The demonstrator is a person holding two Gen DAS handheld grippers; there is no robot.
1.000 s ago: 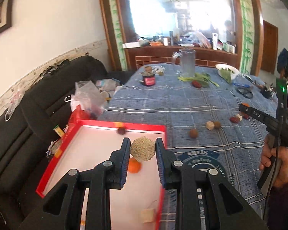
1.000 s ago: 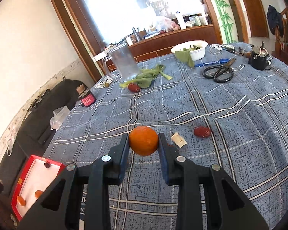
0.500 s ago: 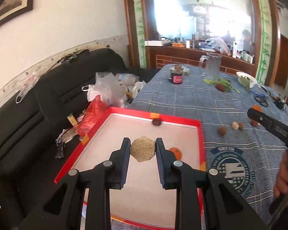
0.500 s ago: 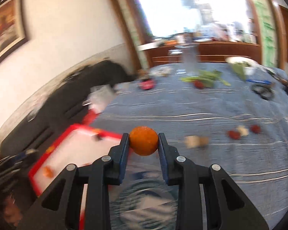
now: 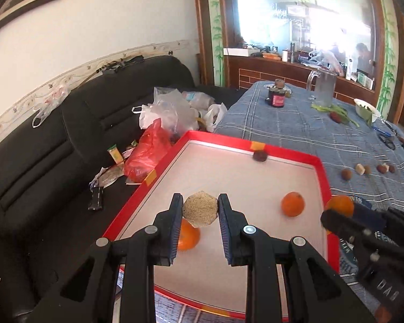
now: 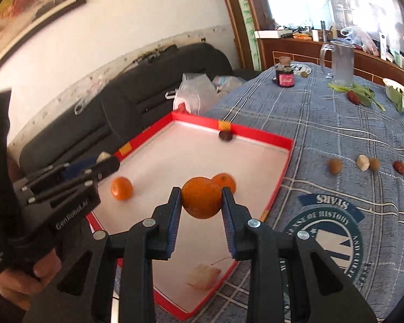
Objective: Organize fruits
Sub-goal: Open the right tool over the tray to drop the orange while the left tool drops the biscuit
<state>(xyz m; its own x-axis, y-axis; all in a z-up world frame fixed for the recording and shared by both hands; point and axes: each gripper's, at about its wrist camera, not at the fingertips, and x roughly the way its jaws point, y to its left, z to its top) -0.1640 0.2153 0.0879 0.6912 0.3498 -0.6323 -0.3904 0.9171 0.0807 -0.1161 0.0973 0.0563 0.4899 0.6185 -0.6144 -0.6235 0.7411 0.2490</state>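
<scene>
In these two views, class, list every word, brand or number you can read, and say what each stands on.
"GenRoboLAI", last letters unsure: side of the left claw.
"STARS", upside down: round emblem on the tablecloth.
"OF HISTORY", partly legible: same emblem's ring.
"DAS", unsure: body of the right claw.
Dark jar label: too small to read.

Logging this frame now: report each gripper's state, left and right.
Left gripper: shut on the grainy tan ball, above the red tray.
Right gripper: shut on an orange, over the tray's near part.
</scene>
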